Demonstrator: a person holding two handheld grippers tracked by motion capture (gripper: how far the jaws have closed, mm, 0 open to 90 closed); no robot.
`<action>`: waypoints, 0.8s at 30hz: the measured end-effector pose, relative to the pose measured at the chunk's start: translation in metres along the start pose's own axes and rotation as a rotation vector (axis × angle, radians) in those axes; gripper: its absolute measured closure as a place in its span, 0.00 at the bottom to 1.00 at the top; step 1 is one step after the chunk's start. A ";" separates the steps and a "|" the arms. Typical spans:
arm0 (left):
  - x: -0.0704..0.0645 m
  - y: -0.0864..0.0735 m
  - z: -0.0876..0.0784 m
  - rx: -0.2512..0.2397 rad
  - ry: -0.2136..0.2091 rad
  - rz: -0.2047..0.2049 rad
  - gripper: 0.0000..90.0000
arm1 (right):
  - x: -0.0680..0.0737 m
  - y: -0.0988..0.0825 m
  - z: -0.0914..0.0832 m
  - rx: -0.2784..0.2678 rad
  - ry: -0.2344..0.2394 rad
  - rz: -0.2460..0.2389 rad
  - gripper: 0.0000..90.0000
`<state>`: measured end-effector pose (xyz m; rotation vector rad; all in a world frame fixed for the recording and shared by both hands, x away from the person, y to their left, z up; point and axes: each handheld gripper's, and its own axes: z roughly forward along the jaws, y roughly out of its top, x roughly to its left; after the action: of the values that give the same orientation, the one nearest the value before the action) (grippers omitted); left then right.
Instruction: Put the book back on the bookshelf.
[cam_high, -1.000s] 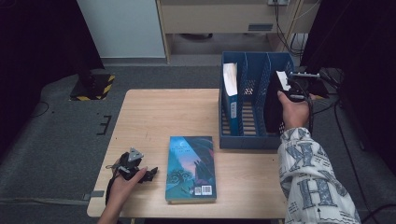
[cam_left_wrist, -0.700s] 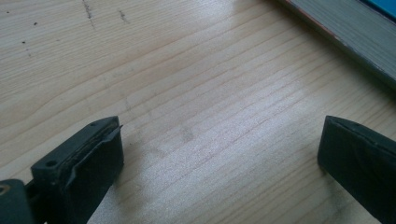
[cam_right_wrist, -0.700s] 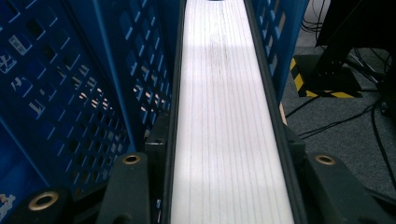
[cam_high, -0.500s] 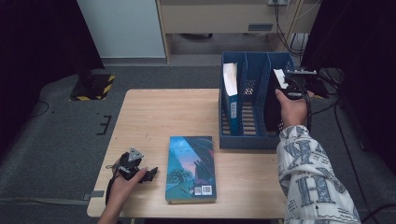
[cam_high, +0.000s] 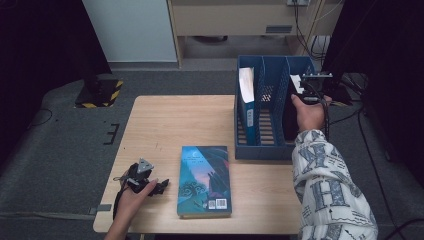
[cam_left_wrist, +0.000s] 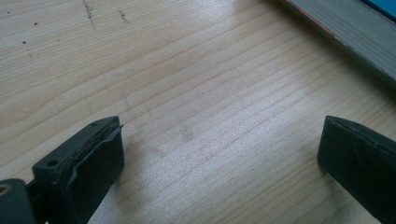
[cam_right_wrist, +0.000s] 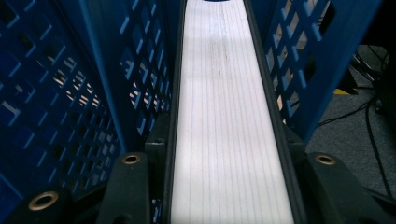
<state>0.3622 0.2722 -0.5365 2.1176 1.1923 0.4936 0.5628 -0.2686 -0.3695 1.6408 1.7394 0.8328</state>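
Right jaws clamped on book (cam_right_wrist: 229, 116), left jaws wide, empty

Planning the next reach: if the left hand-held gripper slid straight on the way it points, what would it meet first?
Probably the book lying flat ahead; the left hand-held gripper is open over bare table, though depth is hard to judge.

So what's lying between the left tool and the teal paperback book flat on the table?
Nothing: only bare light wooden table separates the open left tool from the teal paperback book, seen in both the high view and the left gripper view.
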 end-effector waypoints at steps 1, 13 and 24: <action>0.000 0.000 0.000 0.000 0.000 0.000 0.00 | 0.001 0.000 0.001 0.004 0.000 -0.003 0.59; 0.000 0.000 0.000 0.000 0.000 0.000 0.00 | 0.001 0.001 0.007 -0.007 0.001 -0.008 0.59; 0.000 0.000 0.000 0.000 0.000 0.000 0.00 | 0.002 -0.003 0.006 -0.021 0.000 -0.013 0.58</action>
<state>0.3621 0.2721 -0.5364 2.1178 1.1921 0.4931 0.5658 -0.2661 -0.3756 1.6147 1.7339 0.8424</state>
